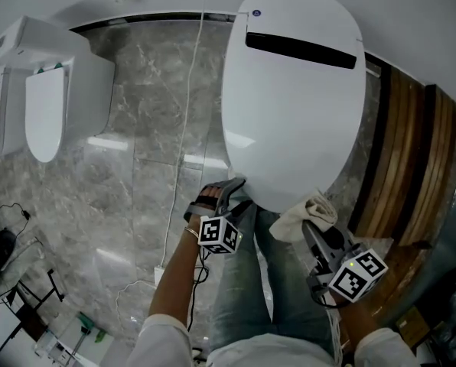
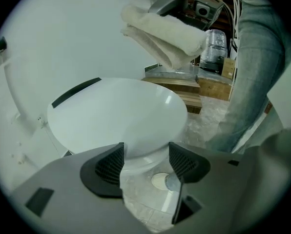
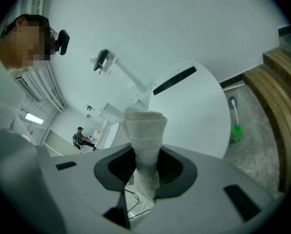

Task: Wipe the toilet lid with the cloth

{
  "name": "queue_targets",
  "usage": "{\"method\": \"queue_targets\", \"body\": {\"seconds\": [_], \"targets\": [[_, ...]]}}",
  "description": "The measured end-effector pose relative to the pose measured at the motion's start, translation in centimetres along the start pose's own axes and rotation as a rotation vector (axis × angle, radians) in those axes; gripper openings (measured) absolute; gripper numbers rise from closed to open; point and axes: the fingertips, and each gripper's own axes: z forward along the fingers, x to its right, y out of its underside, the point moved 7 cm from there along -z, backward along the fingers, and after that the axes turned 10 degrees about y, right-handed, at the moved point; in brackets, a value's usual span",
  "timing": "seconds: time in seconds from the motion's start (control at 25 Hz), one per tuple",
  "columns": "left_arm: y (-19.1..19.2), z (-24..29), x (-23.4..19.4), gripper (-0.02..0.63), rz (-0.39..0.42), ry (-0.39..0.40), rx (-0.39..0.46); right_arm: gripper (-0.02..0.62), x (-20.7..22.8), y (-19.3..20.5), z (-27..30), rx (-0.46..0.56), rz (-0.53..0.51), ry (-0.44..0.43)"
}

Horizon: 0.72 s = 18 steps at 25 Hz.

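Right tool (image 3: 145, 165) pinches cloth (image 3: 144, 130) by toilet lid (image 1: 293, 105); left tool (image 2: 145, 162) gapes

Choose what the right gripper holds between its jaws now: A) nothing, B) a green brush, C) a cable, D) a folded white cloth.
D: the right gripper is shut on the folded white cloth, which sticks up between its jaws.

- I see a glossy white toilet lid (image 1: 289, 121) with one black bar.
- My cloth (image 1: 309, 213) is cream.
- The floor (image 1: 144, 182) is grey, white-veined marble.
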Motion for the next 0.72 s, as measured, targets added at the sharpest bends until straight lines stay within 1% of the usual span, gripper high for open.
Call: {"method": "queue_targets", "body": {"seconds": [0.12, 0.24, 0.32, 0.36, 0.44, 0.52, 0.6, 0.68, 0.72], "targets": [[0.4, 0.4, 0.0, 0.307, -0.009, 0.001, 0.003, 0.098, 0.6, 0.0, 0.6, 0.001, 0.017, 0.013], [0.6, 0.4, 0.1, 0.307, -0.014, 0.001, 0.024, 0.098, 0.9, -0.1, 0.8, 0.003, 0.025, 0.026], [0.5, 0.4, 0.1, 0.307, -0.038, -0.001, 0.032, 0.098, 1.2, -0.3, 1.1, 0.004, 0.024, 0.034], [0.4, 0.4, 0.1, 0.307, -0.065, -0.004, 0.037, 0.098, 1.3, -0.4, 1.3, 0.006, 0.02, 0.037], [0.2, 0.0, -0.4, 0.307, -0.153, -0.022, 0.062, 0.098, 1.5, -0.8, 2.0, 0.014, 0.008, 0.043], [-0.3, -1.1, -1.7, 0.307, -0.259, -0.058, 0.115, 0.098, 1.5, -1.8, 3.2, 0.03, -0.006, 0.052], [-1.2, -2.9, -4.0, 0.305, -0.378, -0.105, 0.183, 0.098, 1.1, -3.5, 4.8, 0.044, -0.021, 0.068], [-2.3, -5.3, -7.0, 0.298, -0.521, -0.17, 0.269, 0.098, 0.1, -5.7, 6.8, 0.06, -0.021, 0.079], [-2.9, -6.7, -8.8, 0.261, -0.594, -0.215, 0.316, 0.098, -0.6, -7.0, 7.9, 0.072, -0.01, 0.074]]}}
